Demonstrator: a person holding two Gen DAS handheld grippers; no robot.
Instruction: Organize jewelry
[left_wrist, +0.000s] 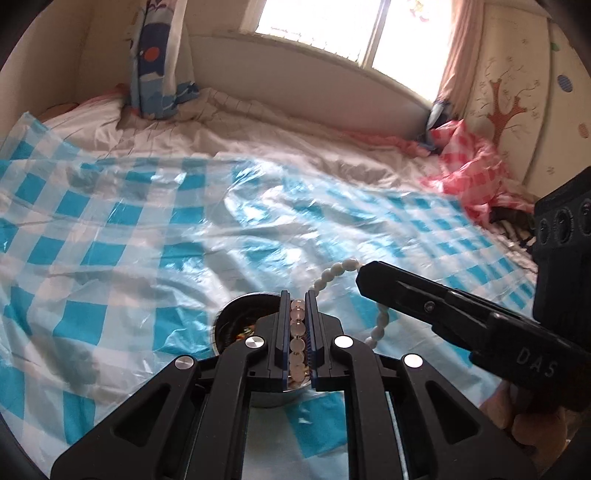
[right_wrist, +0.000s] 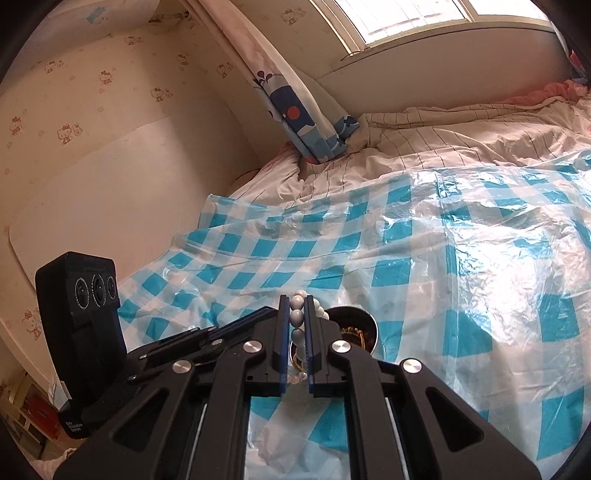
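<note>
My left gripper (left_wrist: 297, 306) is shut on a pale pink bead bracelet (left_wrist: 297, 332), held above a small dark metal bowl (left_wrist: 236, 325) with jewelry inside. My right gripper (right_wrist: 297, 306) is shut on a white oval-bead bracelet (right_wrist: 297, 317), which shows in the left wrist view (left_wrist: 340, 271) as an arc leaving the right gripper's fingers (left_wrist: 391, 284). The bowl (right_wrist: 364, 330) sits just right of and below the right gripper, with gold chain inside. The left gripper (right_wrist: 236, 325) crosses under the right one from the left. Both bracelets hang close together over the bowl.
A blue-and-white checked plastic sheet (left_wrist: 147, 229) covers the bed. A crumpled pink checked sheet (left_wrist: 469, 166) lies at the far right. A curtain (left_wrist: 159, 59) hangs at the bed's back left. A wall (right_wrist: 92, 147) runs along the left side.
</note>
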